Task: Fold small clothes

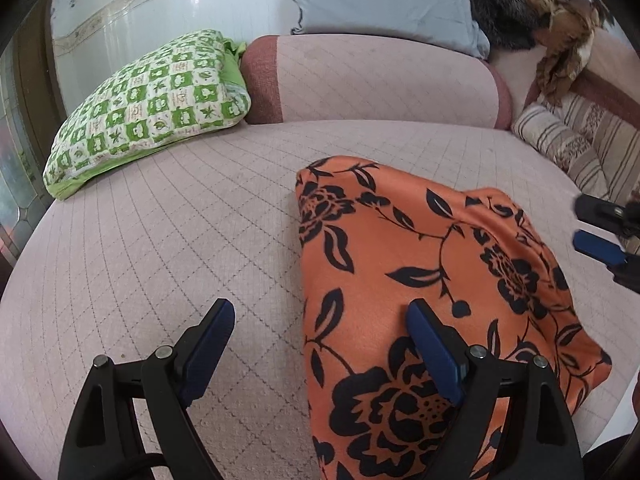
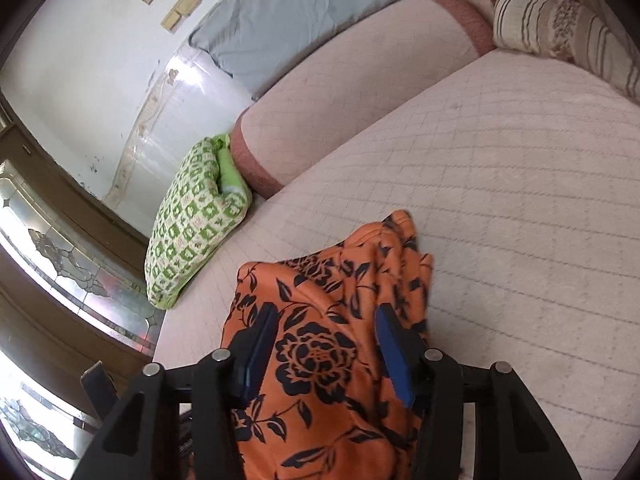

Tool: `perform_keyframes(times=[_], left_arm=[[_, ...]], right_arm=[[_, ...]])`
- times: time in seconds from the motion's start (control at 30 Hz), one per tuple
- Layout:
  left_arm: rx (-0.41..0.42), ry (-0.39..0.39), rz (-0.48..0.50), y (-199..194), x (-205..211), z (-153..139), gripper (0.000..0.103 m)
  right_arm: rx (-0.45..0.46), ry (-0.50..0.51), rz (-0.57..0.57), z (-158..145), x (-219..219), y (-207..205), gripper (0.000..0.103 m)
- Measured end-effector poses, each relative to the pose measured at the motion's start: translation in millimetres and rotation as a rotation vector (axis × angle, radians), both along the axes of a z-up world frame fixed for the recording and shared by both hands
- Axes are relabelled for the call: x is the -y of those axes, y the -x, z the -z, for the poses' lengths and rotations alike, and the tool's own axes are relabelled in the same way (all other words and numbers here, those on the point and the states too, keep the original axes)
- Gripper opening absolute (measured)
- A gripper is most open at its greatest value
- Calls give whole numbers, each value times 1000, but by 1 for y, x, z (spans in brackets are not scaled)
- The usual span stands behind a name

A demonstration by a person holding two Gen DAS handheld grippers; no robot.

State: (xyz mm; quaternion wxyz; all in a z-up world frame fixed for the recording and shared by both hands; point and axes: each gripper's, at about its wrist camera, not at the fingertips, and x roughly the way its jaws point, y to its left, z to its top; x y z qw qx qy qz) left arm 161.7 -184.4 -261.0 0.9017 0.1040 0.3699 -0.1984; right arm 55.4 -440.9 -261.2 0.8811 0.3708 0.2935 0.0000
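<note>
The pink quilted sofa seat [image 1: 160, 220] spreads under and ahead of both tongs, and its rounded backrest [image 1: 380, 80] rises behind it, far in front of them. A grey cushion [image 1: 380, 0] leans above the backrest. A green and white checked pillow [image 1: 148, 108] lies ahead and to the left of the left gripper [image 1: 320, 328], against the end of the backrest. A striped cushion [image 1: 568, 140] sits ahead and to its right.

The orange cloth with black flowers [image 1: 440, 280] lies on the seat. Its left edge runs between the two fingers of the left gripper, whose jaws stand wide apart; the right finger [image 1: 432, 344] is over the cloth, the left finger [image 1: 208, 340] over the bare seat. Whether the right finger touches the cloth I cannot tell.

In the right wrist view the cloth [image 2: 320, 340] lies bunched between the fingers of the right gripper [image 2: 328, 328] and reaches a little beyond the tips. The jaws are partly apart, and the pads do not seem to press the cloth.
</note>
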Motion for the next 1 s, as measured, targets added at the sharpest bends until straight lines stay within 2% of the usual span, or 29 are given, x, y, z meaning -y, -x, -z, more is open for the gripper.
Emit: perform_keyframes(times=[0.23, 0.37, 0.43, 0.53, 0.7, 0.87, 1.0], left_arm=[[12, -23, 19, 6, 4, 1, 88], [1, -33, 23, 3, 6, 5, 88], [-8, -31, 24, 2, 6, 6, 88], [4, -22, 23, 3, 3, 2, 88], [57, 48, -7, 2, -11, -14, 88], [30, 79, -45, -8, -23, -14, 88], [7, 107, -65, -13, -31, -13, 88]], right_arm=[[-61, 55, 7, 6, -9, -32, 52], [-159, 22, -43, 27, -13, -56, 53], [-207, 15, -32, 38, -11, -65, 51], [-185, -16, -17, 35, -7, -59, 51], [-88, -9, 15, 15, 0, -30, 54], [-122, -42, 54, 16, 17, -2, 57], [-126, -40, 63, 13, 21, 16, 64]])
